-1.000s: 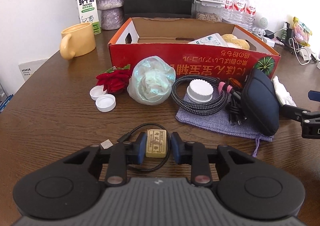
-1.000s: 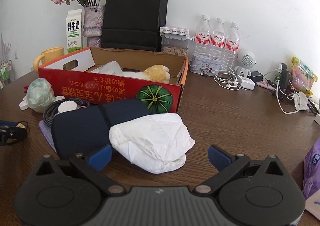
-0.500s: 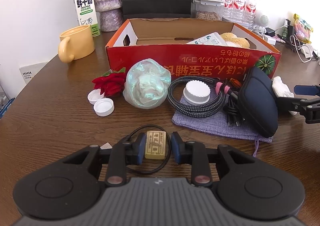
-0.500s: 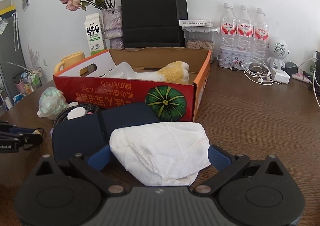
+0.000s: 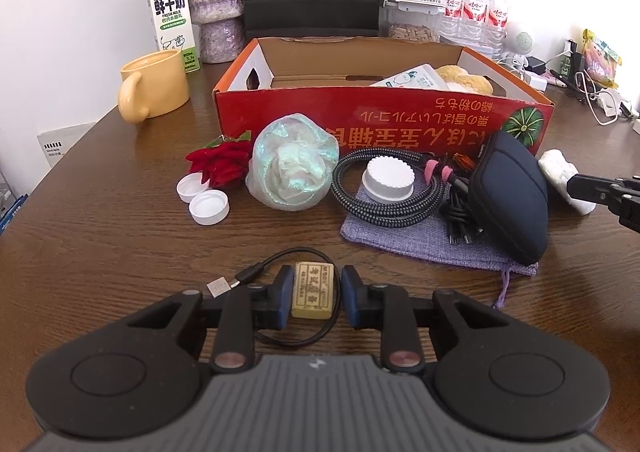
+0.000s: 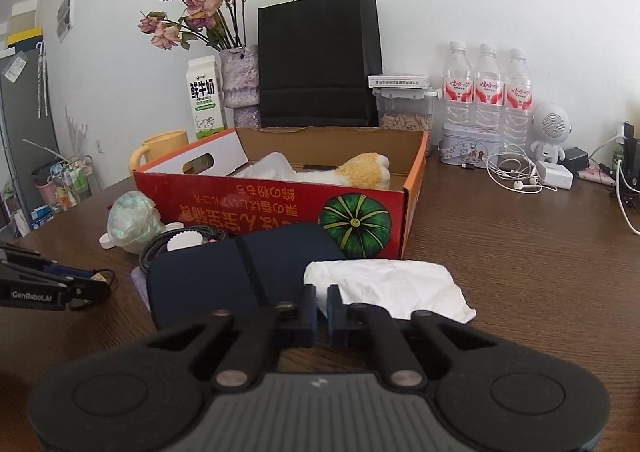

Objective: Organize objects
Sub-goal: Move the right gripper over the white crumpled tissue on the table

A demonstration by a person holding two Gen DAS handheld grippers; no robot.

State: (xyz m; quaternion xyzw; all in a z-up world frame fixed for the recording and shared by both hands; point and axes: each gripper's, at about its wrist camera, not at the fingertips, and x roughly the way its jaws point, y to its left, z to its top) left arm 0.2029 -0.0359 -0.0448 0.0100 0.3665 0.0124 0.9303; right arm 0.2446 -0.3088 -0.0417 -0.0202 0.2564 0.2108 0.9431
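Now that the right gripper [image 6: 321, 306], wide apart a second ago, is clamped on the white tissue [image 6: 394, 284] beside the red box [image 6: 280, 208], transfer is judged ready, while the small block [image 5: 313, 289] is held in the left gripper [image 5: 313, 294].

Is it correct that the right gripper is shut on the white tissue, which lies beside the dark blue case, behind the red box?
Not behind. In the right wrist view the white tissue and dark blue case lie in front of the red box. The right gripper is indeed shut on the tissue.
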